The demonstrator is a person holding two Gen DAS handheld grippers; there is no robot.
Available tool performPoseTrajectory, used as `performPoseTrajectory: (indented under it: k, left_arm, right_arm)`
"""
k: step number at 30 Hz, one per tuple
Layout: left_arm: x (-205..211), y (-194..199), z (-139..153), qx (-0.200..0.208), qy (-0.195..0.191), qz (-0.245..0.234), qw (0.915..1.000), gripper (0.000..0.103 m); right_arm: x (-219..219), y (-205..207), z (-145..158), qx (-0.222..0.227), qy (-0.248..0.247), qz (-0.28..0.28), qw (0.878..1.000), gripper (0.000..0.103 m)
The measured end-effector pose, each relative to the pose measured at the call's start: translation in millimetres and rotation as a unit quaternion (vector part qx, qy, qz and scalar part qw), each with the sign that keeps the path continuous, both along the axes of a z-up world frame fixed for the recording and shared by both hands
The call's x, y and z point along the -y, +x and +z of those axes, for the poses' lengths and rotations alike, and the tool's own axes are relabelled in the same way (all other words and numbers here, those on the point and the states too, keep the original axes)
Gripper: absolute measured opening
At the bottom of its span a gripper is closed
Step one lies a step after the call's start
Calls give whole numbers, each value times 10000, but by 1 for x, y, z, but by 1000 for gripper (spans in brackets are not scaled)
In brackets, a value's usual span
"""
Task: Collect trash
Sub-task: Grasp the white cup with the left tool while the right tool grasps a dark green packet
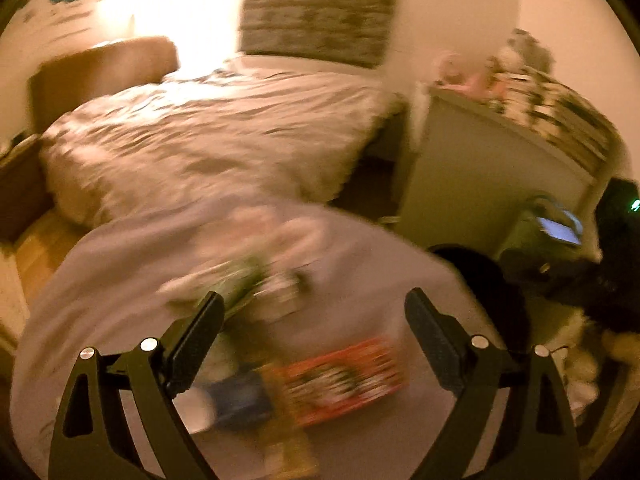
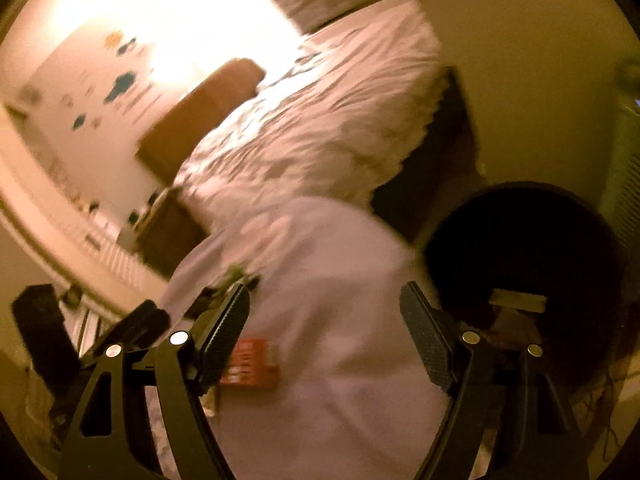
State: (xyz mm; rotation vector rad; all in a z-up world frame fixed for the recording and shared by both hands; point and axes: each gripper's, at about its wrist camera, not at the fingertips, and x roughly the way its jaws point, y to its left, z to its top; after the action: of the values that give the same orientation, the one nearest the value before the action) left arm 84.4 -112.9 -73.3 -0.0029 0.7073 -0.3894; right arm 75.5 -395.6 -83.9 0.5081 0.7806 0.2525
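— Left tongs (image 1: 314,312) spread wide, nothing between the pads; right tongs (image 2: 324,304) likewise apart and empty

— And the trash?

— Lying on the round table (image 1: 360,248) under a pale cloth. Red-orange carton (image 1: 344,380) low and centre in the left view, just below the gap of the tongs; same carton (image 2: 250,364) at lower left of the right view, partly behind the left pad. Beside it a blue-and-white wrapper (image 1: 236,400), and a green-white crumple (image 1: 248,280) further up

— Handling?

— Probably light, thin card: stiff along the edges, crushable on the flat faces. Best pinched across a narrow side. Wrappers likely soft and slippery, so a bunched fold for grip

— Any writing?

— Print on the carton, too blurred to read; no brand legible

— Destination?

— Likely the dark round bin (image 2: 524,256), right of the table
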Motion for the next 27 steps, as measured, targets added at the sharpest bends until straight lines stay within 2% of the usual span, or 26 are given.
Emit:
performPoseTrajectory:
  k: [5, 7, 8, 9, 13, 18, 21, 22, 24, 27]
  left_arm:
    - [-58, -9, -28, -331, 33, 358, 9988, 89]
    - [-71, -11, -37, -479, 33, 351, 9982, 75]
    - [-77, -10, -44, -647, 15, 300, 9975, 62]
    - [-80, -9, -48, -767, 11, 266, 9967, 55]
    - [-90, -7, -63, -979, 56, 226, 9949, 54]
    - [-86, -8, -70, -1118, 159, 10, 9936, 54]
    - [-84, -10, -74, -1091, 210, -37, 9938, 54]
    - [-84, -9, -75, -1089, 199, -35, 9938, 54]
    - [-87, -8, -76, -1076, 167, 33, 9940, 46]
    - [-92, -5, -76, -1095, 94, 144, 9938, 37]
  right_arm:
    - [-70, 21, 8, -36, -277, 804, 9964, 77]
    - [-101, 27, 8, -61, -435, 1141, 9925, 77]
    - [-116, 30, 8, -72, -519, 1293, 9902, 77]
    - [-131, 33, 6, -86, -591, 1437, 9878, 77]
    - [-173, 43, -3, -207, -851, 1809, 9796, 77]
    - [-207, 55, -20, -449, -1156, 2014, 9716, 71]
    - [-222, 64, -29, -593, -1358, 2094, 9665, 65]
    - [-226, 67, -34, -645, -1433, 2144, 9640, 57]
    - [-238, 70, -41, -713, -1615, 2291, 9572, 49]
    - [-248, 69, -47, -697, -1818, 2388, 9513, 31]
